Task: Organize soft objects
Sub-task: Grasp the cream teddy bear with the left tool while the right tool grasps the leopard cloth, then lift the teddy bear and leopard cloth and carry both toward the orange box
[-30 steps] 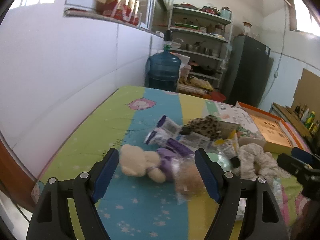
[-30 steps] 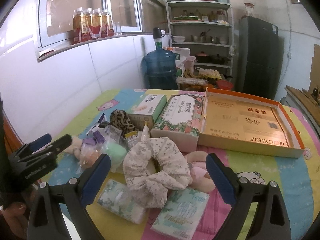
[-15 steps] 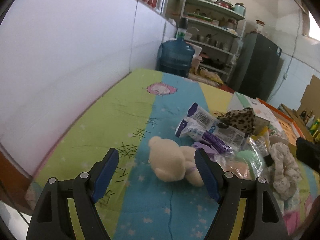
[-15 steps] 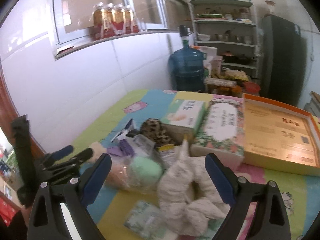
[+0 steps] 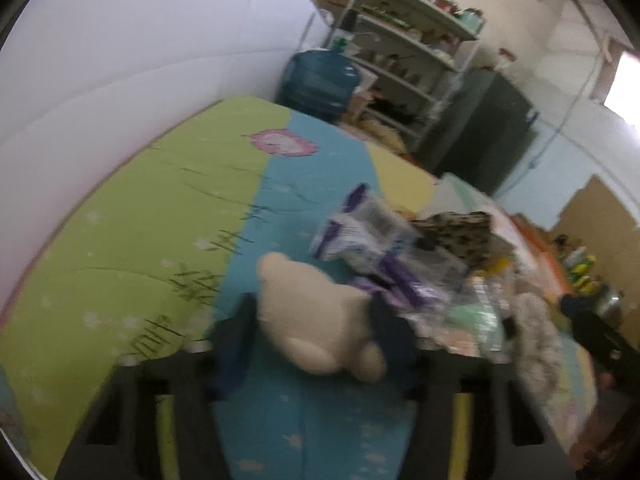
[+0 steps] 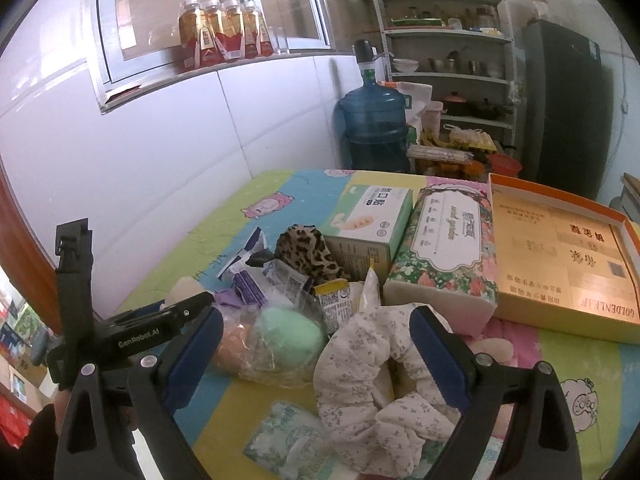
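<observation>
Left wrist: hand-held gripper (image 5: 314, 340) now straddles bear (image 5: 316, 312).

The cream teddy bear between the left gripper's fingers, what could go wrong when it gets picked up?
The cream plush teddy bear sits between the left gripper's fingers, touching purple-and-white wrapped packets. These might get dragged along. The left view is blurred by motion, so the grip may land off-centre and the soft bear could slip out.

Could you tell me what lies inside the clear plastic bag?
The clear plastic bag shows a green sponge ball and a tan one beside it; anything beneath them is covered.
</observation>
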Demonstrator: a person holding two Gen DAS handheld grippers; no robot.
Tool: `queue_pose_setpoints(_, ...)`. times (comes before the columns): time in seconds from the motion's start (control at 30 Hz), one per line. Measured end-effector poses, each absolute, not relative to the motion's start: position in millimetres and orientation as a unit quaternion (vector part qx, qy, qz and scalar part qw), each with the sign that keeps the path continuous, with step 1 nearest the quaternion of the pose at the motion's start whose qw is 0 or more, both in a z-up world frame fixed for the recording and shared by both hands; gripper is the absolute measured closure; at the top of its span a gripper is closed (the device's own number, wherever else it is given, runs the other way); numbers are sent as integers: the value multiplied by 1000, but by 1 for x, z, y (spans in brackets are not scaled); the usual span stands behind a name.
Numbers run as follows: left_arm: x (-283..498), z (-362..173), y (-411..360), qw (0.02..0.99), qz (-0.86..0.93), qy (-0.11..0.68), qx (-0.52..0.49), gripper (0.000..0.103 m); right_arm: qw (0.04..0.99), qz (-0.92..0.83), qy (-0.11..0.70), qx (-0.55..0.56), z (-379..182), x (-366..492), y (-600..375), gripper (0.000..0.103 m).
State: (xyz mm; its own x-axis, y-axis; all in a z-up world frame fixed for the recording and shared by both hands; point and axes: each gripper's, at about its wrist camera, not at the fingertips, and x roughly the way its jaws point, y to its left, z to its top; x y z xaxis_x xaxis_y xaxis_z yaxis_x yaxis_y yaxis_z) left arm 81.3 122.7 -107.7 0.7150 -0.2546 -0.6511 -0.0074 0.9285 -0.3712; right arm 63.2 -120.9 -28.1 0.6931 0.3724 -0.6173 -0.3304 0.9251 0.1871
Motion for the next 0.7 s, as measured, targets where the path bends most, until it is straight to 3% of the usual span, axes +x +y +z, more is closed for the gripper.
queue_pose_setpoints(0.1, 78, -104, 112, 920, -60, 357, -147, 58, 915, 208, 345, 35, -28, 66, -118, 17)
queue_pose_setpoints(0.2, 73, -99, 113, 925, -61, 345, -151, 62, 907, 245, 341, 31, -26, 73, -110, 41)
queue_pose_setpoints(0.27, 71, -95, 117, 928, -55, 335, -155, 63, 904, 255, 343, 17, -24, 84, -103, 51)
queue_pose_setpoints(0.4, 58, -82, 124, 937, -43, 313, -147, 64, 900, 262, 348, -7, -21, 109, -92, 62)
queue_pose_setpoints(0.67, 52, -72, 125, 947, -49, 291, -129, 66, 884, 242, 399, -17, -42, 145, -78, 63)
queue_pose_setpoints(0.7, 49, -71, 125, 947, -50, 290, -128, 66, 884, 240, 401, -17, -44, 146, -78, 71)
